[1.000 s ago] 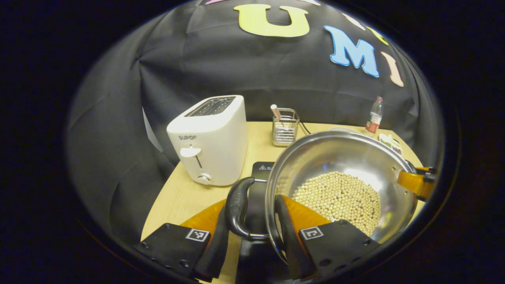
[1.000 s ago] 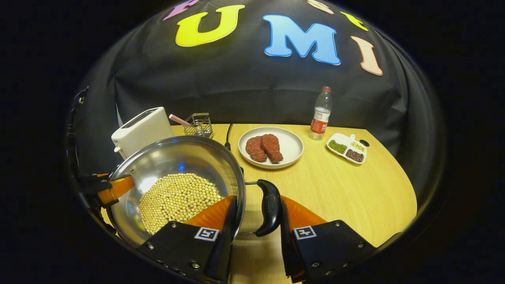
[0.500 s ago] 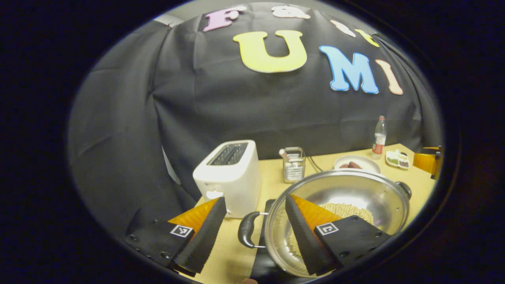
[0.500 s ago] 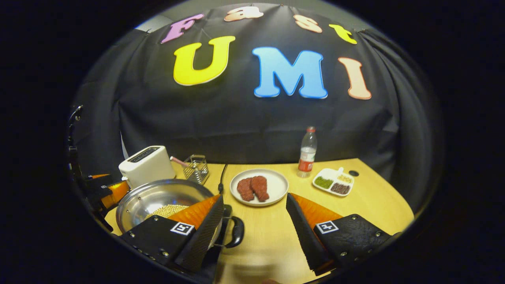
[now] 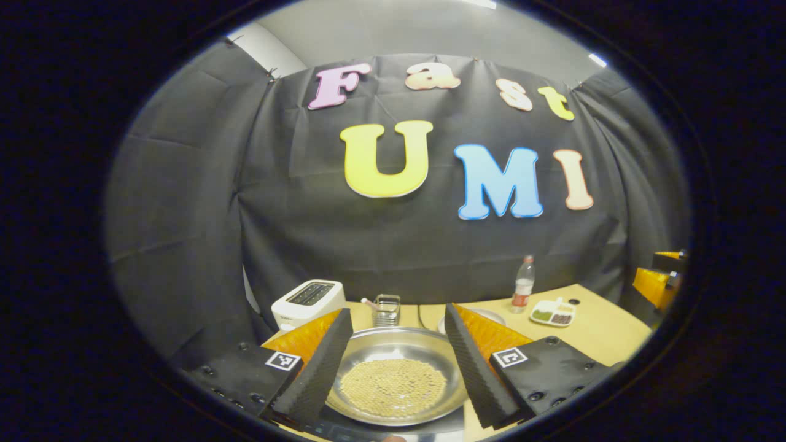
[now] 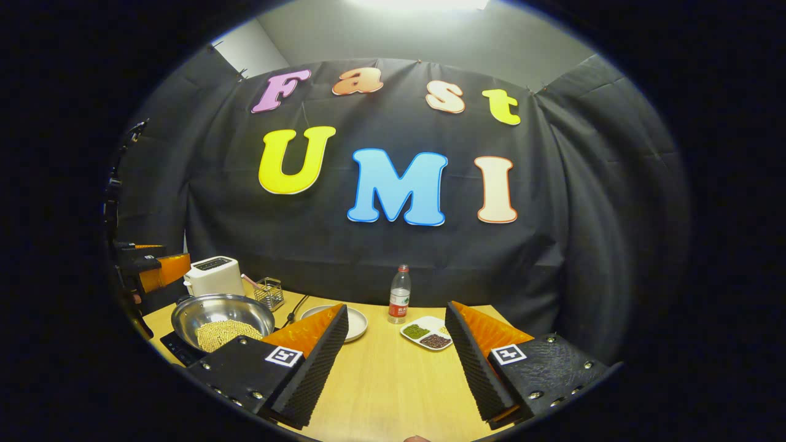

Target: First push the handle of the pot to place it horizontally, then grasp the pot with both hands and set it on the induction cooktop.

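Observation:
The steel pot, with pale beans in its bottom, sits on the black induction cooktop just below and ahead of my left gripper. That gripper is open and holds nothing, raised above the pot. In the right gripper view the pot rests on the cooktop at the table's left end. My right gripper is open and empty, pulled back over bare table to the right of the pot. The other gripper hangs at the left edge.
A white toaster and a wire utensil holder stand behind the pot. A white plate, a water bottle and a divided dish stand along the back of the wooden table.
Both grippers let go of the pot's handles, opened, and drew back and up. The pot now stands on the cooktop.

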A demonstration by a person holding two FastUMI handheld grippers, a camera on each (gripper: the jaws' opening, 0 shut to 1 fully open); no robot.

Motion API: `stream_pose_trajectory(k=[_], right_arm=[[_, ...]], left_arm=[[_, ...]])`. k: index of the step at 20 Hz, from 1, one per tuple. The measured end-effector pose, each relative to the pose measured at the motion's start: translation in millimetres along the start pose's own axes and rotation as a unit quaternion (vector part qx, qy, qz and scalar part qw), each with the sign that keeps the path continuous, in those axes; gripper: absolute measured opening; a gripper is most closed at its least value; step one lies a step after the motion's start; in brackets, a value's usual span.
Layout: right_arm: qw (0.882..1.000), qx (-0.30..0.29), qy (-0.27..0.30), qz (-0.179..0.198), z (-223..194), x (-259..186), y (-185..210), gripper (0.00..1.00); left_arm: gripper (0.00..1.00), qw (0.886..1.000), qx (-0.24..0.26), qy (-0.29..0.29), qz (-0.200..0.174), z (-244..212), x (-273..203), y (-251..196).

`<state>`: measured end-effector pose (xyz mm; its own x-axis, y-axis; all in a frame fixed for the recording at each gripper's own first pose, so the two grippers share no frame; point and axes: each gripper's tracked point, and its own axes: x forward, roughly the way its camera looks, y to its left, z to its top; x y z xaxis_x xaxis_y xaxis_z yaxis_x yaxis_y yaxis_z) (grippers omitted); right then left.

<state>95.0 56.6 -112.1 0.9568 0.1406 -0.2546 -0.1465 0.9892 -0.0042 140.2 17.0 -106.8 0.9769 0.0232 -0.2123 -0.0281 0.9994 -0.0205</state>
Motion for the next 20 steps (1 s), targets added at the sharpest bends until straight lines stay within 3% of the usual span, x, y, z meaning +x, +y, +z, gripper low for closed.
stream_pose_trajectory(k=[2,7,13,15,16,17,20], right_arm=[[1.000,-0.002,-0.017,0.002,10,-22,-24,0.96],[0.999,0.012,-0.044,-0.013,33,-66,-62,0.96],[0.998,0.016,-0.064,-0.015,48,-86,-58,0.96],[0.998,0.010,-0.067,-0.013,48,-90,-52,0.96],[0.997,0.009,-0.069,-0.013,50,-92,-49,0.96],[0.997,0.011,-0.069,-0.013,52,-92,-46,0.96],[0.997,0.023,-0.072,-0.010,56,-94,-40,0.96]], left_arm=[[1.00,1.000,-0.005,-0.024,-0.001,24,-33,-22],[1.00,0.998,0.015,-0.060,-0.016,53,-96,-48],[1.00,0.997,0.014,-0.069,-0.018,57,-127,-39],[0.93,0.997,0.009,-0.073,-0.019,59,-131,-35],[1.00,0.997,0.009,-0.076,-0.019,62,-133,-32],[1.00,0.997,0.011,-0.079,-0.020,63,-133,-30],[0.93,0.996,0.016,-0.081,-0.023,65,-134,-26]])
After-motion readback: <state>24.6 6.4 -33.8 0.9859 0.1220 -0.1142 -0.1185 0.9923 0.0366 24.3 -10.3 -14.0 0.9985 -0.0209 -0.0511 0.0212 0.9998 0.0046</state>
